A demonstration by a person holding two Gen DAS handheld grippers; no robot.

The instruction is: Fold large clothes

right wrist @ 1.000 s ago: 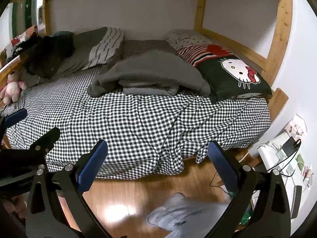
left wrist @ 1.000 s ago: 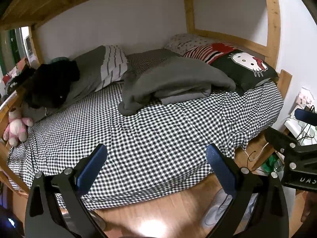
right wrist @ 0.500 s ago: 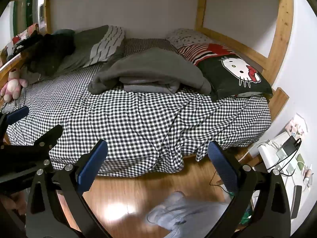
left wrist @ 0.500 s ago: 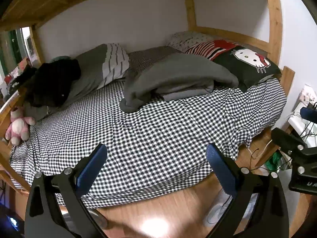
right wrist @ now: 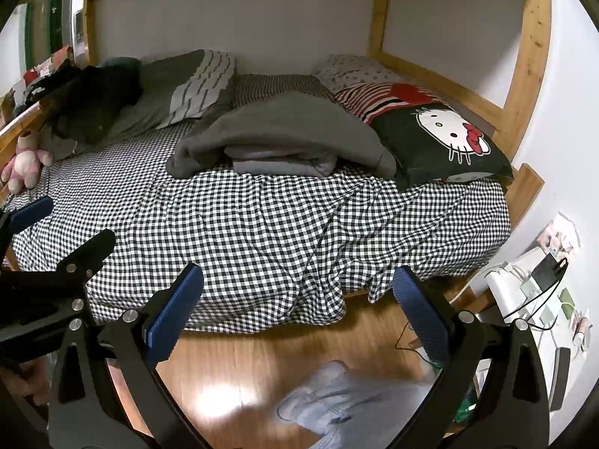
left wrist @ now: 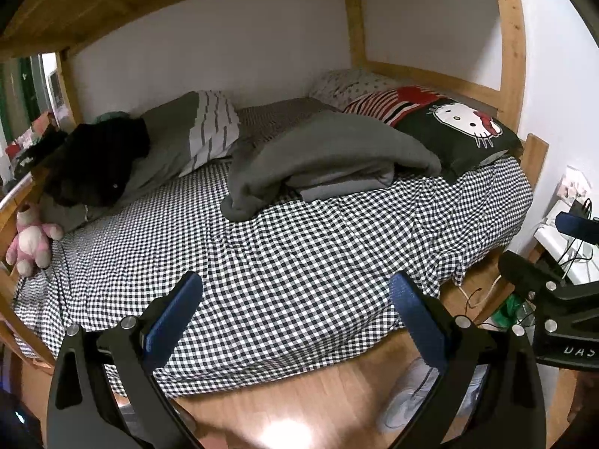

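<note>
We hold both grippers out over the wooden floor point(right wrist: 232, 366) in front of the bed point(left wrist: 299, 262), the left gripper point(left wrist: 295, 318) and the right gripper point(right wrist: 299, 310) side by side, each with its fingers spread wide and nothing between them. From this stand-off we can take in the whole checked sheet point(right wrist: 262, 232) at once, which is probably why the hands stay back instead of leaning in. The large clothes sit near the head of the bed: a grey garment point(left wrist: 329, 153) is draped loosely over a neater, flatter stack of lighter grey cloth point(right wrist: 280, 162), just beside the cat-print pillow point(right wrist: 445, 142). A black garment point(left wrist: 97, 161) lies bunched against the striped pillow point(left wrist: 194, 131) at the far left, near a pink plush toy point(left wrist: 32, 239). A pale blue piece of clothing point(right wrist: 337, 408) lies crumpled on the floor below the right gripper. The wide bare stretch of sheet in front would serve well as a folding surface. The stack under the grey garment looks folded already, while the top one, the black one and the blue one do not, so we judge that folding work remains, though which piece comes next the pictures do not settle.
</note>
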